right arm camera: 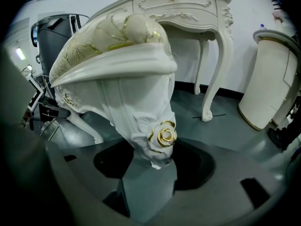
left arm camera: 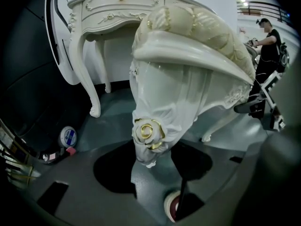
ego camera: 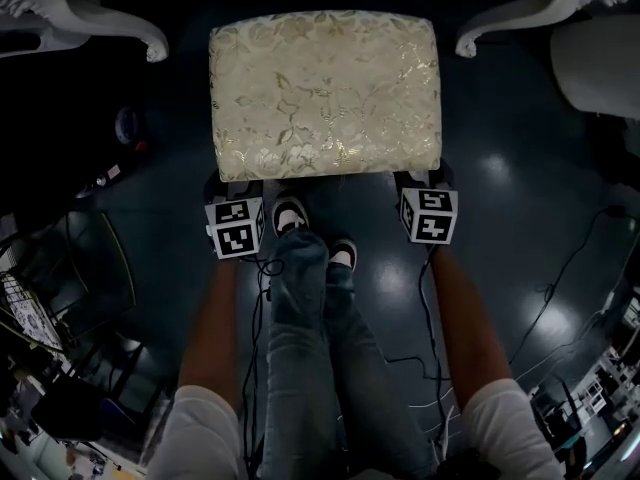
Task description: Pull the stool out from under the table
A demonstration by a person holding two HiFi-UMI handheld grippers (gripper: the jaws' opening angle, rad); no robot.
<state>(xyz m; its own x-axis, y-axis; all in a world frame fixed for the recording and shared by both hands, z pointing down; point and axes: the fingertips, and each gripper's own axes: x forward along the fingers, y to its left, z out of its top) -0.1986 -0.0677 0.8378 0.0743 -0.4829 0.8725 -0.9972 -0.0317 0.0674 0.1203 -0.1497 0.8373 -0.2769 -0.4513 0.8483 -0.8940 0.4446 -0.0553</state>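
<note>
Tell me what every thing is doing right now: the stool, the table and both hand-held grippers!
Stool: upright, cushion facing up, just in front of the table.
Table: standing behind the stool, its drawer shut.
Left hand-held gripper: closed on the stool's near left corner leg.
Right hand-held gripper: closed on the stool's near right corner leg.

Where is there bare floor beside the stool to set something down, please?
Bare floor lies right of the stool, toward the white bin. The left side is crowded: a tape roll and clutter.
</note>
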